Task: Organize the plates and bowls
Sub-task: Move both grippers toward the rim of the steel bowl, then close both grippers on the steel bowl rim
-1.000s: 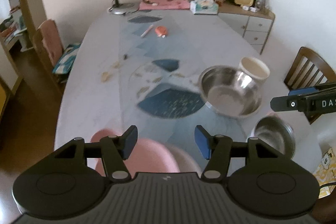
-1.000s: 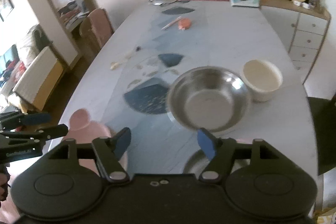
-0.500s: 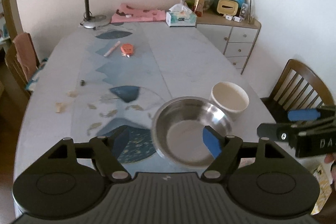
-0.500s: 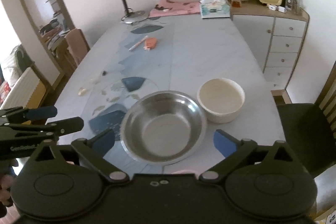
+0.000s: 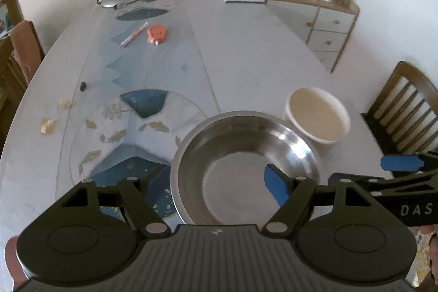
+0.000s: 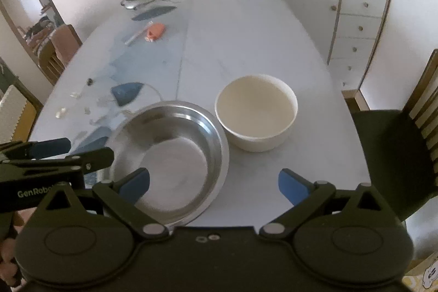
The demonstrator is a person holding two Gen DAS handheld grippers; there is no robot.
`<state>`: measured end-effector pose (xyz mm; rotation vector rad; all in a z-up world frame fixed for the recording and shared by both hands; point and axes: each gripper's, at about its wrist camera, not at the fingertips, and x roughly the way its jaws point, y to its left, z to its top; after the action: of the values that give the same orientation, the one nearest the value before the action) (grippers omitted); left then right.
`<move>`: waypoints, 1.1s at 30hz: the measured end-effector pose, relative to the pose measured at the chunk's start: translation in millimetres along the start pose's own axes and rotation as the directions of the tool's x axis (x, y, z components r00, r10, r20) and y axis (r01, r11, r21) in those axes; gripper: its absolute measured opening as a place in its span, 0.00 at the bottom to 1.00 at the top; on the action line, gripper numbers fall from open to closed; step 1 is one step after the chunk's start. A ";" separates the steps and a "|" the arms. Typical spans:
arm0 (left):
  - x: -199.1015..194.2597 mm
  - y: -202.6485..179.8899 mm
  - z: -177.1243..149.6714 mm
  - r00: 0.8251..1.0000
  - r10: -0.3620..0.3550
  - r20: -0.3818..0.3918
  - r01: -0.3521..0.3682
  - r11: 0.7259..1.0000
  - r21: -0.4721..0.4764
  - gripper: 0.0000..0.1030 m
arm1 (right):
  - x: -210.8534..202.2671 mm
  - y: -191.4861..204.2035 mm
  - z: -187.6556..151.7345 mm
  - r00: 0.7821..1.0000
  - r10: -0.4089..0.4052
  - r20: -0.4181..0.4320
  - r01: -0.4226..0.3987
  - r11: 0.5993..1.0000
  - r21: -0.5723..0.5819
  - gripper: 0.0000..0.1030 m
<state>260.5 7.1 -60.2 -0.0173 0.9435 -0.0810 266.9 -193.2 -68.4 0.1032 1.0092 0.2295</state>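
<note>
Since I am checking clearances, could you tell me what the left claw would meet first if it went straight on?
Most likely the steel bowl: the left claw, open, straddles its near left rim; depth is uncertain.

The steel bowl (image 6: 169, 158) fills the lower centre of the right wrist view, with the white bowl (image 6: 256, 112) just beside its upper right rim; the gap between them is very narrow. The left hand-held gripper (image 6: 54, 149) juts in from the left edge over the steel bowl's left rim, blocking that side. The surface (image 6: 246, 45) above both bowls lies open through the middle of the frame. A pen (image 5: 134, 34) and an orange item (image 5: 156, 34) sit well apart, upper left. A chair (image 6: 397, 155) crowds the right edge.
</note>
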 end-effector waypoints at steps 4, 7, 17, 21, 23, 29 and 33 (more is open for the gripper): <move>25.7 5.4 2.1 0.999 0.026 -0.046 -0.027 1.000 -0.013 0.74 | 22.1 -6.2 2.4 0.999 0.004 -0.042 -0.004 1.000 0.013 0.95; 42.0 7.9 1.4 0.996 0.032 -0.081 -0.033 0.999 -0.021 0.74 | 38.2 -7.6 3.0 0.997 0.010 -0.079 -0.008 1.000 0.021 0.92; 68.2 15.4 0.3 0.988 0.065 -0.142 -0.071 0.997 -0.041 0.56 | 68.8 -10.3 3.3 0.986 0.019 -0.167 -0.012 0.999 0.042 0.65; 73.1 21.2 -1.0 0.984 0.065 -0.165 -0.077 0.995 -0.066 0.36 | 70.7 -7.2 4.5 0.984 0.024 -0.179 -0.017 0.999 0.040 0.53; 73.9 23.7 -1.4 0.983 0.070 -0.172 -0.083 0.994 -0.070 0.32 | 70.8 -5.9 3.8 0.983 0.024 -0.181 -0.017 0.999 0.041 0.49; 74.1 28.4 -0.4 0.978 0.082 -0.189 -0.098 0.992 -0.080 0.20 | 69.8 -3.4 4.1 0.982 0.021 -0.186 -0.012 0.999 0.046 0.29; 73.8 32.3 -0.1 0.976 0.086 -0.199 -0.105 0.991 -0.088 0.16 | 68.2 -3.0 2.6 0.983 -0.009 -0.183 0.019 0.998 0.054 0.16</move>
<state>305.5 33.6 -121.4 -0.0553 1.1425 0.0540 304.4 -179.8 -123.9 0.1268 1.1994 0.2011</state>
